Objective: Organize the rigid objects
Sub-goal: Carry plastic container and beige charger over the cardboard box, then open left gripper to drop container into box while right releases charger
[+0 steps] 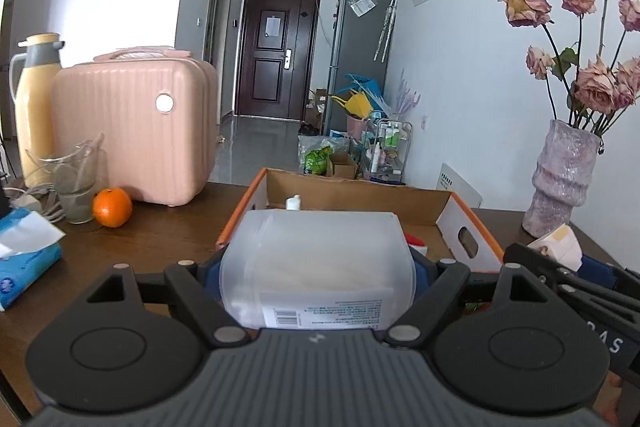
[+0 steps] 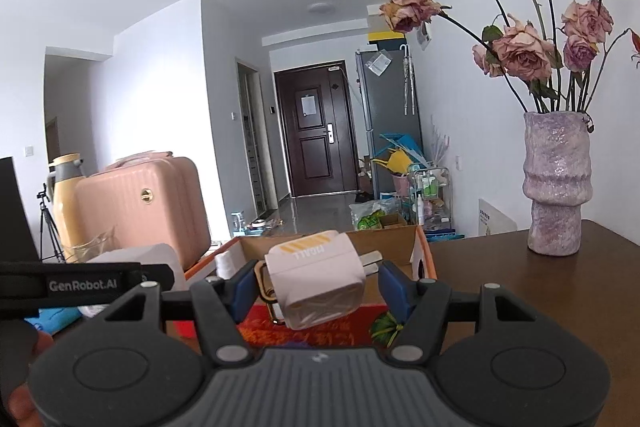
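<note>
My left gripper (image 1: 318, 269) is shut on a translucent white plastic bottle (image 1: 320, 259), which lies on its side between the blue pads with its small cap pointing away. It hangs over the near end of an open cardboard box (image 1: 360, 185) with an orange rim. My right gripper (image 2: 318, 287) is shut on a pale pink charger plug (image 2: 316, 279) whose metal prongs point right, above the same box (image 2: 424, 251). Red and green items lie on the box floor. Each gripper shows at the edge of the other's view.
The box stands on a dark wooden table (image 2: 520, 287). On the left are a pink hard case (image 1: 136, 131), a yellow thermos (image 1: 34, 107), a glass cup (image 1: 76, 183), an orange (image 1: 112, 207) and a blue tissue pack (image 1: 24, 259). A purple vase (image 2: 556, 187) with dried roses stands right.
</note>
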The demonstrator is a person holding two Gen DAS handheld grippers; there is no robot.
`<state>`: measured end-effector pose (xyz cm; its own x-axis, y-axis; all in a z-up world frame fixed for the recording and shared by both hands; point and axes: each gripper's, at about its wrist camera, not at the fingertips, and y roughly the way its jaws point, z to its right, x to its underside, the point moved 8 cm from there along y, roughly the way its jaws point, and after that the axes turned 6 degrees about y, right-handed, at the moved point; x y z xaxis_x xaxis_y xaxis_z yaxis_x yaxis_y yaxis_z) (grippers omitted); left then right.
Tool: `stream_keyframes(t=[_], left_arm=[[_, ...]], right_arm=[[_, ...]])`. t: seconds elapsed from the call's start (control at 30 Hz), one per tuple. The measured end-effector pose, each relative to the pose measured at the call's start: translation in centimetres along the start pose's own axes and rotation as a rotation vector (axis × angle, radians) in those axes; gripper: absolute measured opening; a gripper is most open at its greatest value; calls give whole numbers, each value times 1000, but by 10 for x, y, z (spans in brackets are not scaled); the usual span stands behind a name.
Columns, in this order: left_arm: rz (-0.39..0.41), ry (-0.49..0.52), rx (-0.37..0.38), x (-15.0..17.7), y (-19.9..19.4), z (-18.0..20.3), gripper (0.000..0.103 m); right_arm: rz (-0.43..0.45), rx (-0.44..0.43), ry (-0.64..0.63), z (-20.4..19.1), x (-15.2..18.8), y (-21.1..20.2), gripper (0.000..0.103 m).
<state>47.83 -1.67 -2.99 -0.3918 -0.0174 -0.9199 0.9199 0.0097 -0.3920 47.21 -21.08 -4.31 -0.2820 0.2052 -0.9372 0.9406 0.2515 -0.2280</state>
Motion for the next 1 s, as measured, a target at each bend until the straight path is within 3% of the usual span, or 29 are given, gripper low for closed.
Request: stream_keyframes(t=[0.43,1.0], left_arm=[[-4,10,10,-22,67,18,83],[-91,54,-39,-21,168,19,83]], right_arm=[[-27,23,19,20,-6,66,63],[-116,72,-3,36,8,156,63]])
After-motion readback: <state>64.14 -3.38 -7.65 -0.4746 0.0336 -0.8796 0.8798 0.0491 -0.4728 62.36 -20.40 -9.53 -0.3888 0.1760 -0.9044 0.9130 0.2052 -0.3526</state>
